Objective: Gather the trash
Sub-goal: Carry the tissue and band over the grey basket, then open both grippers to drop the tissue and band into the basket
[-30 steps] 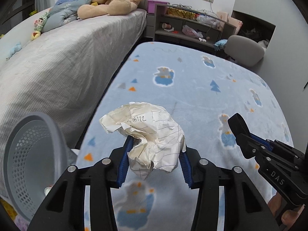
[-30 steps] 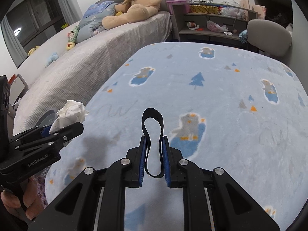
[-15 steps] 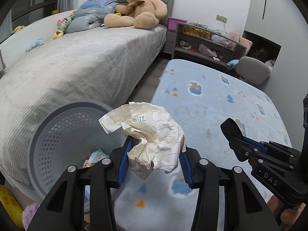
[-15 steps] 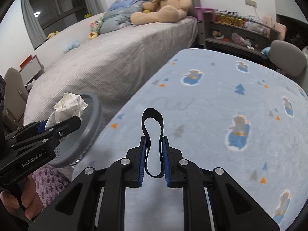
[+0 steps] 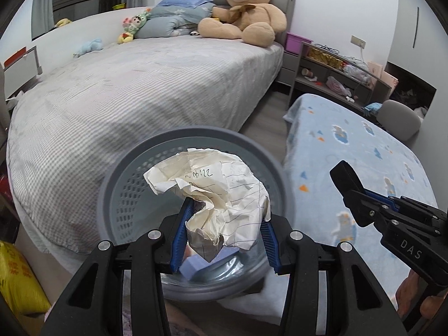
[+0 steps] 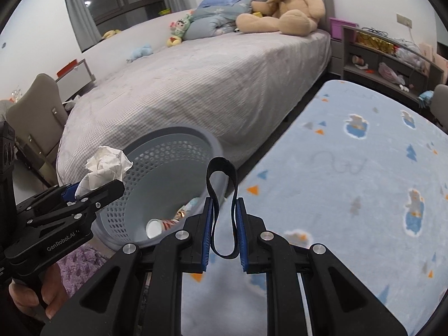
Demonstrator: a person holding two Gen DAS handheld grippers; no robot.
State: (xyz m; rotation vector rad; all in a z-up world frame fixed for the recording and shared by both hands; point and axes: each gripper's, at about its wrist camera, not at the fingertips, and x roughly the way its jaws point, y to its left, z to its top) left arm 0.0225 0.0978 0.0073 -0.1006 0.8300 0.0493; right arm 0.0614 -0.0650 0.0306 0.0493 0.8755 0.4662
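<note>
My left gripper (image 5: 224, 235) is shut on a crumpled ball of lined paper (image 5: 215, 193), held right above the mouth of a grey perforated waste basket (image 5: 126, 176). Some trash lies at the basket's bottom, among it a pale blue block (image 5: 193, 268). In the right wrist view the basket (image 6: 156, 168) stands left of centre, with a cup and wrappers (image 6: 168, 221) inside. My right gripper (image 6: 224, 229) is shut on a black elastic band loop (image 6: 222, 210), beside the basket's right rim. The left gripper (image 6: 92, 190) with the paper (image 6: 107, 165) shows at the left there.
A grey bed (image 5: 140, 92) with a teddy bear (image 5: 246, 14) and soft toys runs behind the basket. A low surface under a blue printed blanket (image 6: 364, 196) lies to the right. Shelves (image 5: 336, 75) stand at the back; a yellow bag (image 5: 19, 280) at the lower left; a chair (image 6: 36, 117) at the left.
Both grippers have swung left from over the blue blanket to the waste basket, which now sits under the paper ball. Both grips are unchanged.
</note>
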